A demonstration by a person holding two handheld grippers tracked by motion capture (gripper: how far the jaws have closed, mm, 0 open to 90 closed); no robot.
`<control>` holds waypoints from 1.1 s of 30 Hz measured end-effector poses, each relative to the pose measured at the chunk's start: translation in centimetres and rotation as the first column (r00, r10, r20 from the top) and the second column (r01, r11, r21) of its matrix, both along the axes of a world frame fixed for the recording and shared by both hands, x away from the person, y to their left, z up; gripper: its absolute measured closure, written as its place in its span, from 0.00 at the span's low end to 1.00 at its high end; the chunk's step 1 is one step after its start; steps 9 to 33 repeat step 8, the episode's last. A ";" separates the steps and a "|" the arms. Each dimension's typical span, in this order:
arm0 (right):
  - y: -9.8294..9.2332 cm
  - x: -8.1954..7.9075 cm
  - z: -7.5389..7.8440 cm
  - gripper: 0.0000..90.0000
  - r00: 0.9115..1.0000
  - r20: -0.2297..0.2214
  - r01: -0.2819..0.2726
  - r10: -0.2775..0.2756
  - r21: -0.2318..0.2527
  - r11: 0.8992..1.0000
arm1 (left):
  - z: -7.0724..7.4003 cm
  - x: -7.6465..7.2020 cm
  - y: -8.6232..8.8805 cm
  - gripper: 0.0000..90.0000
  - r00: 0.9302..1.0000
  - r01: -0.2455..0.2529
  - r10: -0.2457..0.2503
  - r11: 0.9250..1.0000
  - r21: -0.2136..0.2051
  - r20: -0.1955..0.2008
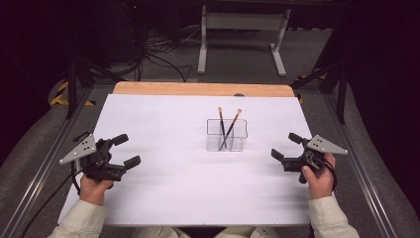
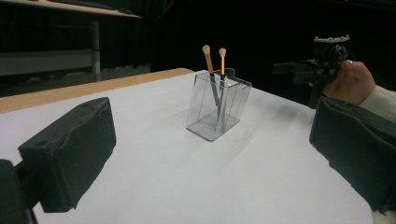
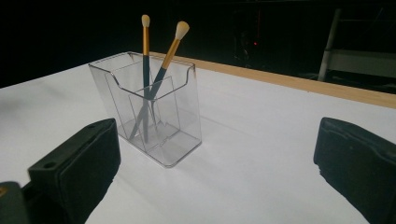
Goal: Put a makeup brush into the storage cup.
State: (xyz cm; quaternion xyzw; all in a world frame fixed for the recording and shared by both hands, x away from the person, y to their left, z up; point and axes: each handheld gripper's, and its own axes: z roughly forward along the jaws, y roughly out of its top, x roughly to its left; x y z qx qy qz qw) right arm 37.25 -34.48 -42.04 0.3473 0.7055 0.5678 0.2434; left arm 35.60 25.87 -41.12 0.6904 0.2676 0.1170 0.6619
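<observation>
Brushes (image 1: 226,125) stand in a clear plastic holder (image 1: 226,141) near the middle of the white tabletop (image 1: 163,188), a little toward the far side. There are two of them, each with a dark lower handle, an orange upper part and a pale tuft at the top. They lean against each other and cross inside the holder, which has thin inner walls that divide it; in the right gripper view both brushes seem to sit in the back part, but I cannot tell this for sure.

The left gripper (image 1: 126,150) and the right gripper (image 1: 286,147) are both low near the tabletop edges, well apart from the holder, and the fingers of each are spread wide and hold nothing.

I judge that the step in hand is the approach to a brush. To do it well, one gripper should come from above, close on the orange part of one brush only, and lift it straight, because the light holder could tip. The other gripper could steady the holder wall.
</observation>
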 end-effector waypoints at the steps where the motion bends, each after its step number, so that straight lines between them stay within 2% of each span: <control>1: 0.0 -0.1 0.1 0.01 1.000 0.001 0.000 0.000 0.004 1.000 | 0.0 0.0 0.0 0.01 1.000 0.000 0.000 1.000 0.002 0.001; 6: 0.0 -0.2 0.3 0.01 1.000 0.025 -0.004 0.004 0.013 1.000 | -0.1 0.0 0.1 0.01 1.000 -0.007 0.007 1.000 0.001 0.000; 33: 0.0 -0.2 0.1 0.01 1.000 0.016 -0.004 0.004 0.008 1.000 | -0.3 0.1 0.0 0.01 1.000 -0.006 0.006 1.000 0.000 -0.005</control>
